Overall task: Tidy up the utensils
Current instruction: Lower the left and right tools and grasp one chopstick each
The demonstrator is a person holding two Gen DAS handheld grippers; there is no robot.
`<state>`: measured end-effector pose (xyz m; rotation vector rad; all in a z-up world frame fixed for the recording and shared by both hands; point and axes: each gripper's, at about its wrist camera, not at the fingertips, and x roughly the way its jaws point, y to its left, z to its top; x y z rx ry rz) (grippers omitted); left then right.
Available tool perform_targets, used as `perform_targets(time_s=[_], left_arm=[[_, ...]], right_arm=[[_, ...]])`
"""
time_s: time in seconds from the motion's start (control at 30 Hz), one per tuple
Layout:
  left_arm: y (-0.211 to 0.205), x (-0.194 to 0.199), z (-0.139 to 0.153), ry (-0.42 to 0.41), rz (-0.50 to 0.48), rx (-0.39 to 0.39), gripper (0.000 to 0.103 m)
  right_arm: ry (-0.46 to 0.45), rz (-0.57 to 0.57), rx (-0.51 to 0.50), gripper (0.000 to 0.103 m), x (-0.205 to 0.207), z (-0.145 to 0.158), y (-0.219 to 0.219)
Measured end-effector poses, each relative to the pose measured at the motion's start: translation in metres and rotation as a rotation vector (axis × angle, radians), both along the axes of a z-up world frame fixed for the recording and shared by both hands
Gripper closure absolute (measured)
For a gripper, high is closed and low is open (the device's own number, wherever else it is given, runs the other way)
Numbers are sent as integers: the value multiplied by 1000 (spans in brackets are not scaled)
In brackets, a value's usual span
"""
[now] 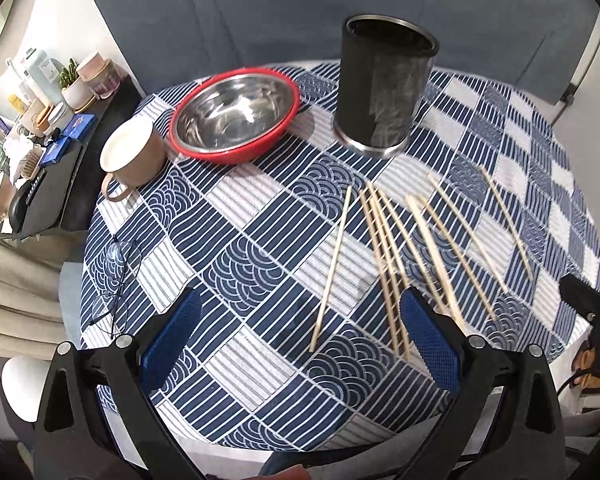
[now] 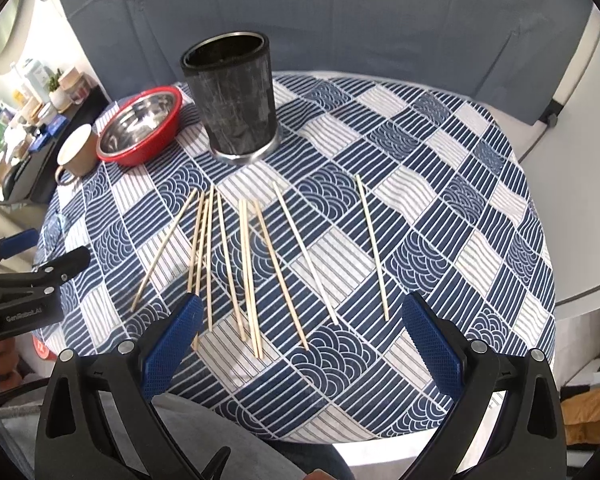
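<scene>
Risk: chopsticks lie flat, thin and bunched on the cloth; a pinch may catch several or roll one away
Position: spread near side of table, between and just beyond right gripper, jaws wide, empty
Left gripper: wide, empty
Holder: upright, far side

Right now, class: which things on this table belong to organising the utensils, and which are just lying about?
Belong to the job:
chopsticks
black holder

Just lying about:
red bowl
beige mug
glasses
</scene>
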<state>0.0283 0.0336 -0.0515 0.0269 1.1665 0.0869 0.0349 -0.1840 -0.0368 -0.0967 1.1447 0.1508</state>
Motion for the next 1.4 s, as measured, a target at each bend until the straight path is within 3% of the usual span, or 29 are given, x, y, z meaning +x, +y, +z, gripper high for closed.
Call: perform_targets(time_s=[0.27, 0.43, 0.73, 0.87, 1.13, 1.23, 1.4], left_arm=[[3, 19, -24, 77, -1, 24, 6], [-3, 30, -46, 121, -24, 29, 6], [-7, 46, -90, 218, -18, 15, 6], [-1, 54, -102, 214, 7, 46, 6], [-2, 69, -124, 256, 0, 33, 6], [0, 74, -129, 266, -9, -7, 6], [4, 83, -136, 265, -26, -4, 4]], right_arm=[[109, -20, -104, 8, 22, -28, -2], [168, -53, -91, 8, 36, -48, -15], [182, -125, -193, 8, 76, -89, -50], [211, -132, -196, 8, 89, -108, -62], [268, -101, -187, 8, 110, -141, -64], [268, -82, -212, 8, 113, -148, -63], [261, -51, -199, 8, 117, -152, -65]])
